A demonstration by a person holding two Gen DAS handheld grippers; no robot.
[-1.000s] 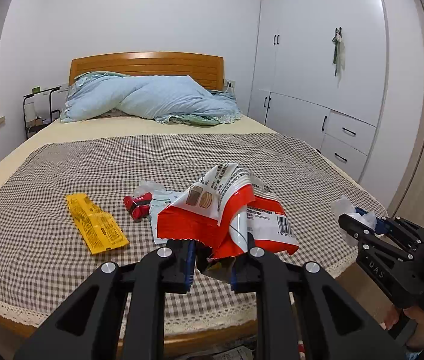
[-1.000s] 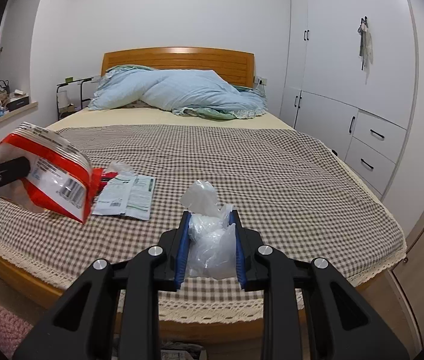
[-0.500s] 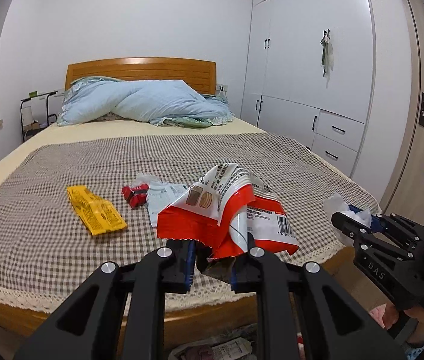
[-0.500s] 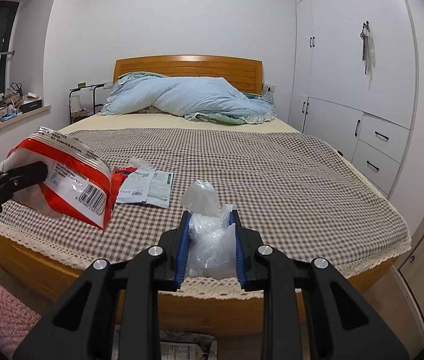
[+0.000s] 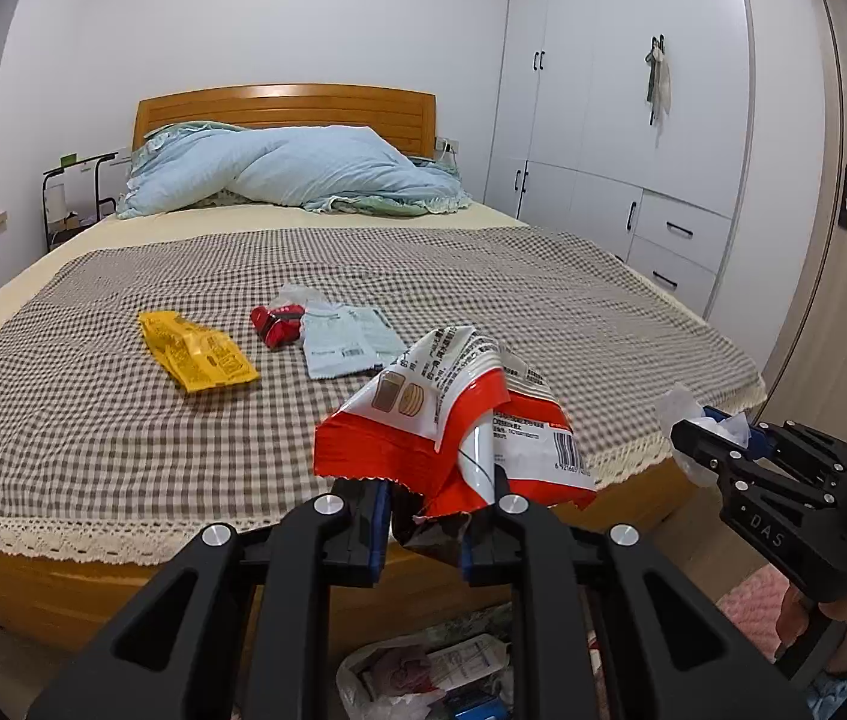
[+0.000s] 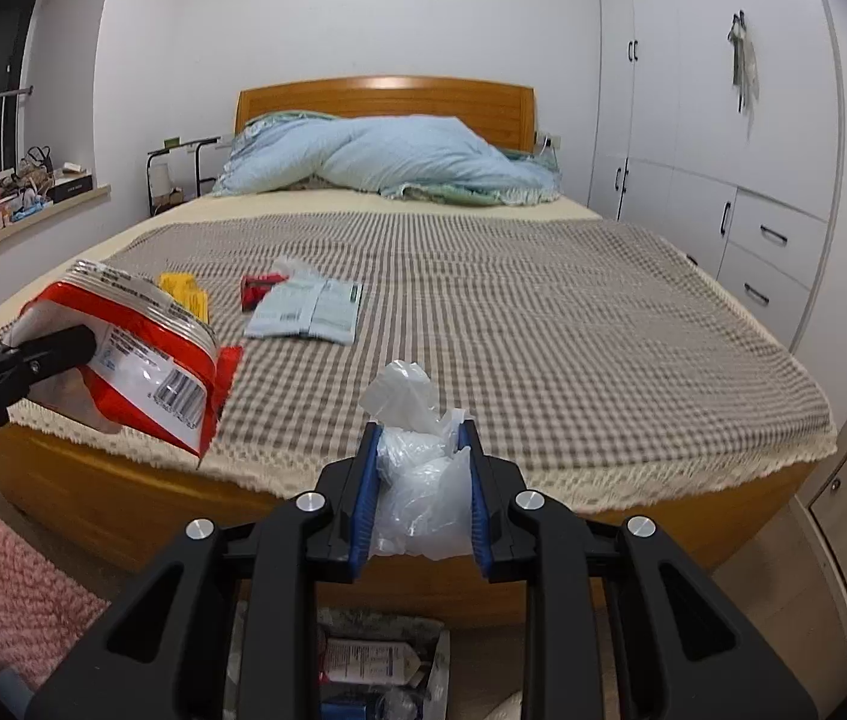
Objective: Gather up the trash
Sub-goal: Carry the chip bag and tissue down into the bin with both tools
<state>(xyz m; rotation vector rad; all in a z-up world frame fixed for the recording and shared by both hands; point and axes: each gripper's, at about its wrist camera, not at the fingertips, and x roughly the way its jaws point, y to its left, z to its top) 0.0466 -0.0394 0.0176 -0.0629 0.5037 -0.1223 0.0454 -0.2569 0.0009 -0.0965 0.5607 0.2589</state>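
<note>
Trash: three wrappers [image 5: 339, 339] on bed [image 5: 543, 276], two held.

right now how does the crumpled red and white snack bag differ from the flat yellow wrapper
The crumpled red and white snack bag is clamped in the left gripper, off the bed; the flat yellow wrapper lies on the checked bedspread. The bag is creased and bulky, the wrapper flat. Both are empty food packaging.

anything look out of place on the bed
Yes: three wrappers litter the checked blanket: a yellow packet, a small red wrapper and a pale flat packet. The blue duvet is heaped unmade.
</note>
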